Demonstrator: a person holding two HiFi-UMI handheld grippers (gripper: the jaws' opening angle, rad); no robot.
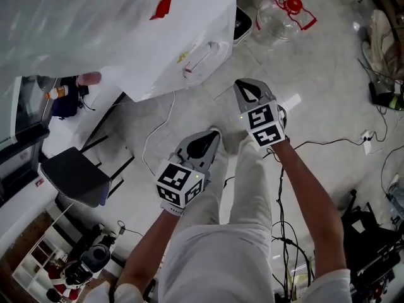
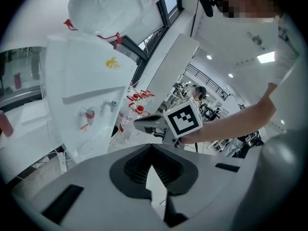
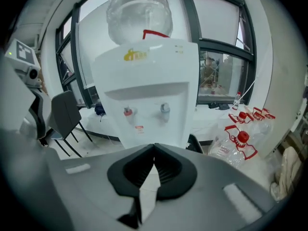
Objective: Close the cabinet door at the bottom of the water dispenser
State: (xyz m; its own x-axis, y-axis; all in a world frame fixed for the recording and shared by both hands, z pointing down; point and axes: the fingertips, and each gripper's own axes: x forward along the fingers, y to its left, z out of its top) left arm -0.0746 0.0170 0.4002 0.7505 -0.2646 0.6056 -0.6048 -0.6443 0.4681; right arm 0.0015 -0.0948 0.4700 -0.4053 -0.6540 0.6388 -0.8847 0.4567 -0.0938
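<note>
Jaws pressed together and empty, the left gripper (image 1: 214, 133) and right gripper (image 1: 243, 84) are hovering in front of the water dispenser (image 3: 144, 90).

The dispenser is standing on the pale floor (image 1: 315, 74) just ahead of the person's legs (image 1: 243, 188). It is white and boxy, carrying a clear bottle (image 3: 139, 13) on top and showing a yellow logo (image 3: 136, 55), a red tap (image 3: 128, 111) and a grey tap (image 3: 164, 108). Its cabinet door is staying out of sight, the right gripper's body covering the lower front.
</note>
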